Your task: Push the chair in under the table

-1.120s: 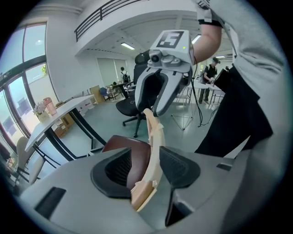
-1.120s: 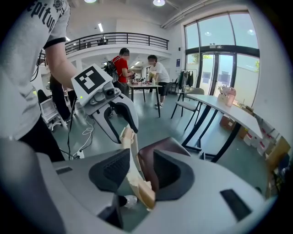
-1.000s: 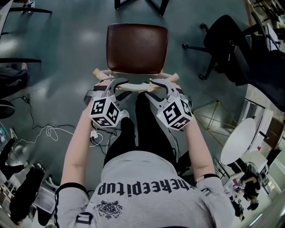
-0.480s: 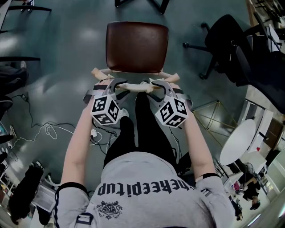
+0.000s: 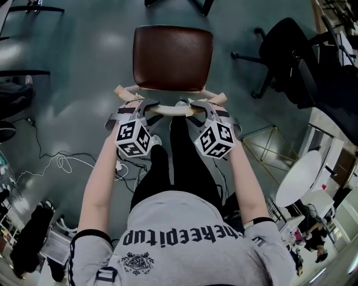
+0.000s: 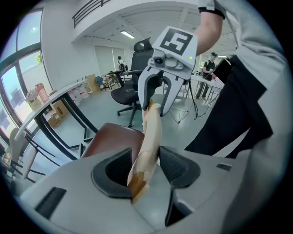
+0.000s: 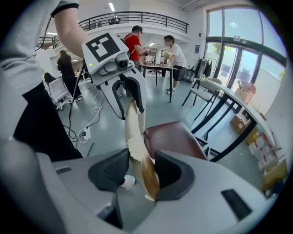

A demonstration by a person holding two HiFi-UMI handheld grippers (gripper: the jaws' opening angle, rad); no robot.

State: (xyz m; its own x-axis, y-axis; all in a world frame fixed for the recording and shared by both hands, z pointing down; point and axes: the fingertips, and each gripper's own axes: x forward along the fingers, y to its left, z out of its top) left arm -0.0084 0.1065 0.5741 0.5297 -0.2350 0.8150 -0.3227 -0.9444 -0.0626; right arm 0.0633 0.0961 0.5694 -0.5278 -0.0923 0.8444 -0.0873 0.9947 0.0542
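Note:
The chair has a brown seat (image 5: 172,57) and a pale wooden back rail (image 5: 170,110) that runs across just in front of me. My left gripper (image 5: 146,106) straddles the rail's left part, and my right gripper (image 5: 198,107) straddles its right part. In the left gripper view the rail (image 6: 151,132) stands between the pads, with a gap at the left pad. In the right gripper view the rail (image 7: 133,128) leans on the right pad and is clear of the left one. The right jaws have just been closing a little around it. Beyond the seat stand the table's black legs (image 5: 179,5).
A black office chair (image 5: 291,50) stands to the right of the seat. A white round table (image 5: 299,176) is at the lower right. Cables (image 5: 61,165) lie on the floor at the left. My legs are directly behind the chair's back. People stand at a far table (image 7: 158,66).
Both grippers have sunk a little lower over the back rail. The chair stands where it was.

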